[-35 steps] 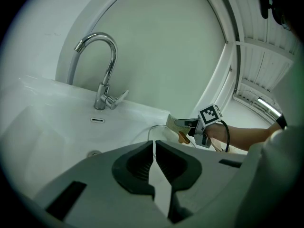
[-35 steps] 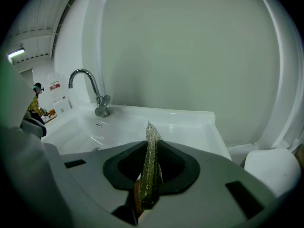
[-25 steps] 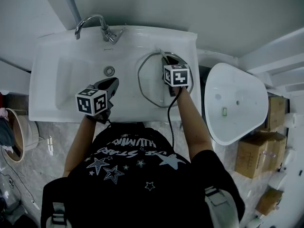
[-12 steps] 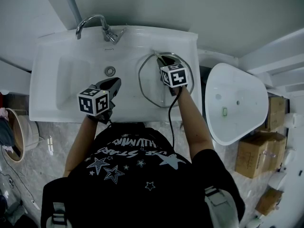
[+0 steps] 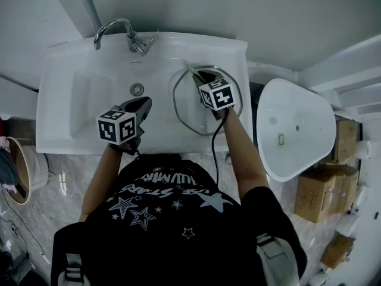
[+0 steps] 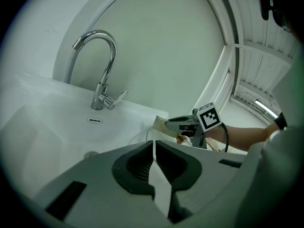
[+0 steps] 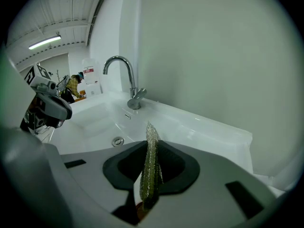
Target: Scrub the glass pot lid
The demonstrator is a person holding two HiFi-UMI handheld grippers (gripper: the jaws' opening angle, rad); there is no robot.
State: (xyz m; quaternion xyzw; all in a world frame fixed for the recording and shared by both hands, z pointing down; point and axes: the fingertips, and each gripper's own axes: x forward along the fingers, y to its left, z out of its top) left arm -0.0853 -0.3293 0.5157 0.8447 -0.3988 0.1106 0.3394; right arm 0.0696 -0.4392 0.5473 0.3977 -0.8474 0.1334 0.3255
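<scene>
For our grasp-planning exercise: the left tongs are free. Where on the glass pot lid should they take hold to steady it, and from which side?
Grip the glass pot lid at its rim's left arc, probably coming from the basin side. It lies flat beside the basin; the right tongs and scrubbing pad cover its far part, and the shut left tongs hover nearest that arc.

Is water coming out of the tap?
Off. No stream falls from the faucet spout in either gripper view.
</scene>
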